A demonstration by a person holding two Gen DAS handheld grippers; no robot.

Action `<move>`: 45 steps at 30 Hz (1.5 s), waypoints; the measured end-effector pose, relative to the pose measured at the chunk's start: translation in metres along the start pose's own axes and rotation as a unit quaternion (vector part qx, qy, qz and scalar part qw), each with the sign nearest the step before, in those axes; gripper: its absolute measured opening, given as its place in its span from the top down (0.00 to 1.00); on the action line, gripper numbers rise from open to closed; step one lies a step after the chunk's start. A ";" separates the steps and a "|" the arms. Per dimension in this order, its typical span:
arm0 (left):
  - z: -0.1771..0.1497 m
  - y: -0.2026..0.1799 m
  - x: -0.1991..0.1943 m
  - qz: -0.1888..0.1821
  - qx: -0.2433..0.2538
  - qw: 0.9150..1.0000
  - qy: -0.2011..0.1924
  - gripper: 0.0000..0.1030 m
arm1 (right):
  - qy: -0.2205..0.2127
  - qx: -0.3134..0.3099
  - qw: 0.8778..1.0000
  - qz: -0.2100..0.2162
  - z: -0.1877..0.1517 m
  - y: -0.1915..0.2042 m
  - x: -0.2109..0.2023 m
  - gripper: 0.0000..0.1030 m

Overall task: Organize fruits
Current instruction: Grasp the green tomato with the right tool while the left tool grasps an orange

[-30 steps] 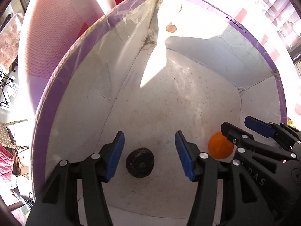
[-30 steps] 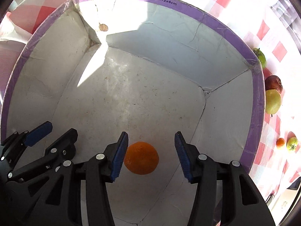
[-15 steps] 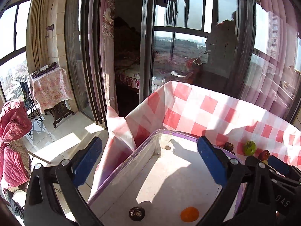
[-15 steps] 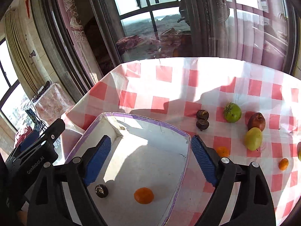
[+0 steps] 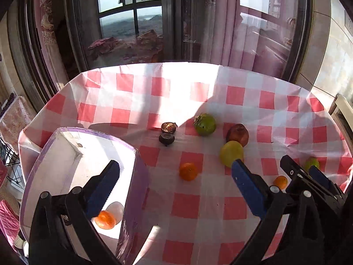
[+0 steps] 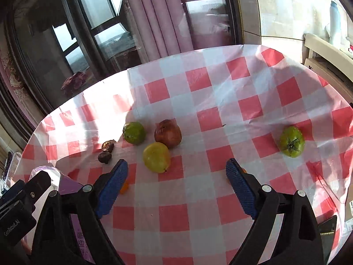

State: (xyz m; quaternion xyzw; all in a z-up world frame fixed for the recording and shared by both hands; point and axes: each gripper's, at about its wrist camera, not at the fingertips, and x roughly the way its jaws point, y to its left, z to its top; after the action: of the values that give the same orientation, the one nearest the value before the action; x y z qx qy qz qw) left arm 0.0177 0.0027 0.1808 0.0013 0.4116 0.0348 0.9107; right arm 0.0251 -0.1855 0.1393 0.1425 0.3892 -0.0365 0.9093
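Note:
My left gripper (image 5: 175,165) hangs open and empty above the checked tablecloth (image 5: 185,205), just right of the white box with a purple rim (image 5: 134,154). One orange (image 5: 105,219) lies in the box. On the cloth ahead lie an orange (image 5: 188,171), two dark mangosteens (image 5: 167,132), a green fruit (image 5: 204,124), a dark red fruit (image 5: 237,133) and a yellow pear (image 5: 231,153). My right gripper (image 6: 176,164) is also open and empty, with the pear (image 6: 156,157) just beyond its left finger. Off to its right sits a green tomato-like fruit (image 6: 291,141).
A small orange (image 5: 280,181) lies by the right gripper's arm. Dark window frames and pink curtains stand beyond the table's far edge. A pale chair (image 6: 324,50) is at the right. A dark phone (image 6: 328,225) lies at the near right edge.
Both grippers opened wide, leaving the mangosteen and the orange in the box. They rose out of the box and swung right over the fruit on the table.

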 end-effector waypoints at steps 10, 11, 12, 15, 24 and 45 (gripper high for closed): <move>-0.061 -0.114 0.077 -0.023 0.133 0.984 0.113 0.02 | 0.044 0.043 0.993 -0.096 -0.014 -0.117 0.050 0.15; -0.067 -0.124 0.081 -0.029 0.148 0.982 0.115 0.02 | 0.048 0.044 0.993 -0.102 -0.014 -0.124 0.055 0.15; -0.070 -0.134 0.083 -0.037 0.162 0.979 0.117 0.02 | 0.051 0.045 0.992 -0.106 -0.015 -0.129 0.058 0.15; -0.077 -0.161 0.087 -0.059 0.197 0.970 0.126 0.02 | 0.058 0.045 0.990 -0.118 -0.019 -0.141 0.067 0.15; -0.088 -0.196 0.105 -0.076 0.228 0.964 0.111 0.02 | 0.077 0.050 0.987 -0.129 -0.032 -0.168 0.087 0.15; -0.062 -0.250 0.155 -0.122 0.262 0.955 0.060 0.04 | 0.064 0.076 0.984 -0.147 -0.011 -0.214 0.125 0.14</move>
State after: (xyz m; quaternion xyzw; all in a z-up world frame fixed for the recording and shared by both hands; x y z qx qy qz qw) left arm 0.0893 -0.2386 0.0159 0.1879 0.4575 -0.1856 0.8491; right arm 0.0665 -0.3815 -0.0071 0.1539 0.4593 -0.1904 0.8539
